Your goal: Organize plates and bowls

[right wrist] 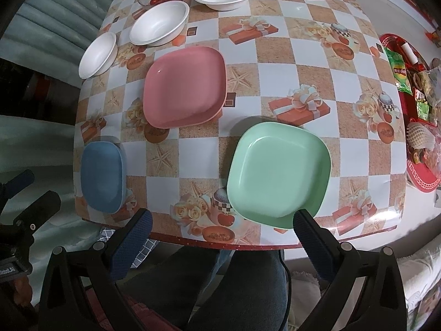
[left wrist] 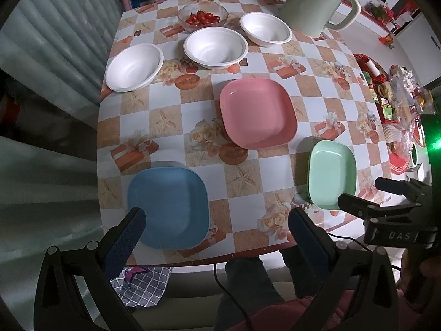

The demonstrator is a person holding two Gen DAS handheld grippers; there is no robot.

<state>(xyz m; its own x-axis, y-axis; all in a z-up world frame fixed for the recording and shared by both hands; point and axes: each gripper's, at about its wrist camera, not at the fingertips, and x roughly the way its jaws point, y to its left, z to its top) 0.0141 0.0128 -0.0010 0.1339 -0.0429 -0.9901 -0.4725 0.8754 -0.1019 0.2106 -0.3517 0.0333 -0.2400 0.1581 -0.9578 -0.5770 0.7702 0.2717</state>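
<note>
Three square plates lie apart on the checked tablecloth: a blue plate (left wrist: 168, 207) (right wrist: 103, 175) near the front left edge, a pink plate (left wrist: 257, 113) (right wrist: 184, 85) in the middle, a green plate (left wrist: 332, 173) (right wrist: 278, 171) at the front right. Behind them stand three white bowls (left wrist: 134, 66) (left wrist: 215, 47) (left wrist: 265, 28) (right wrist: 159, 22), each separate. My left gripper (left wrist: 215, 223) is open above the front edge, beside the blue plate. My right gripper (right wrist: 222, 224) is open, its right finger by the green plate's near rim. Neither holds anything.
A glass bowl of cherry tomatoes (left wrist: 203, 16) and a pale green kettle (left wrist: 317, 0) stand at the back. A red tray with snack packets (right wrist: 416, 104) fills the right side. The person's legs (right wrist: 237, 284) are below the table edge (left wrist: 220, 260); a checked cloth (left wrist: 143, 284) hangs there.
</note>
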